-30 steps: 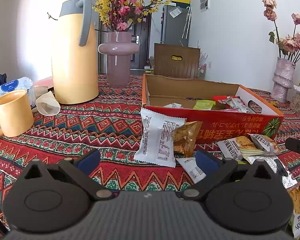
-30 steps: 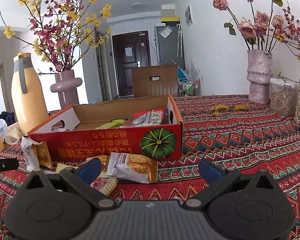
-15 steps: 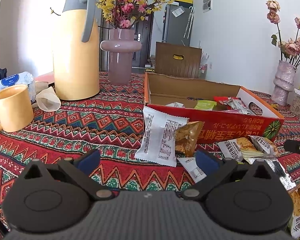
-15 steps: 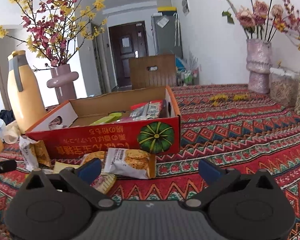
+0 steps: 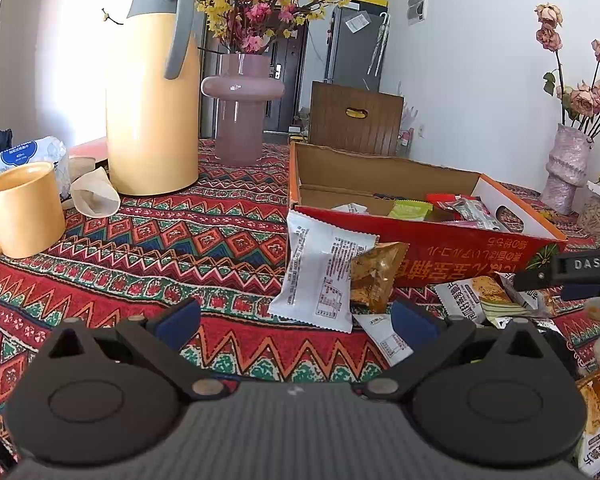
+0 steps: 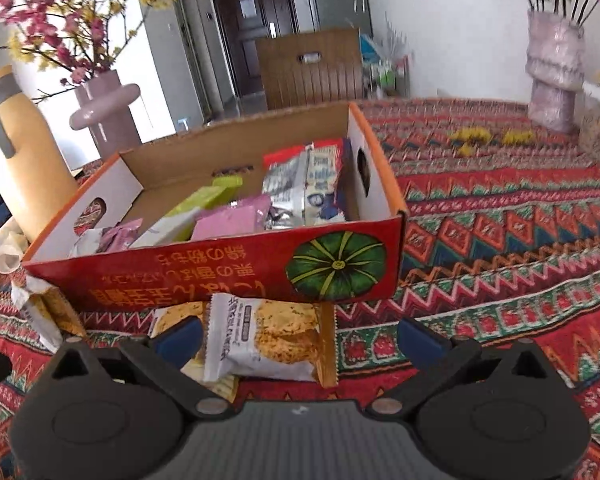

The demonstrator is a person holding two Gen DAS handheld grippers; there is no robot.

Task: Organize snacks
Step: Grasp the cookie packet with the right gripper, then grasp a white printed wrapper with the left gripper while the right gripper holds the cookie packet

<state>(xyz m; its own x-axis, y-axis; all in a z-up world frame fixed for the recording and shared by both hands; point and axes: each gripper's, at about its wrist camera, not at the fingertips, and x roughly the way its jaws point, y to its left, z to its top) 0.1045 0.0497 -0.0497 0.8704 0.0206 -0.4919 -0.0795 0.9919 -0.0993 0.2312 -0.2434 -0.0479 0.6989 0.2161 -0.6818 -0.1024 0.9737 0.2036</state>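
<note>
A red cardboard box (image 6: 236, 276) with a green pumpkin print stands on the patterned tablecloth and holds several snack packets (image 6: 300, 184). It also shows in the left wrist view (image 5: 440, 252). A white cracker packet (image 6: 268, 336) lies in front of the box, between the open fingers of my right gripper (image 6: 300, 336). My left gripper (image 5: 296, 320) is open and empty, just short of a white packet (image 5: 320, 276) and a golden packet (image 5: 374, 276) leaning on the box. More cracker packets (image 5: 484, 296) lie to the right.
A yellow thermos jug (image 5: 152, 112), a yellow mug (image 5: 24, 208), paper cups (image 5: 94, 196) and a mauve flower vase (image 5: 242, 108) stand at the left. A pale pink vase (image 6: 552, 72) with roses stands far right. The right gripper's tip (image 5: 572, 268) shows at the left view's right edge.
My right gripper has moved forward and tilted down over the cracker packet, so the box's inside shows. My left gripper has edged slightly nearer the packets.
</note>
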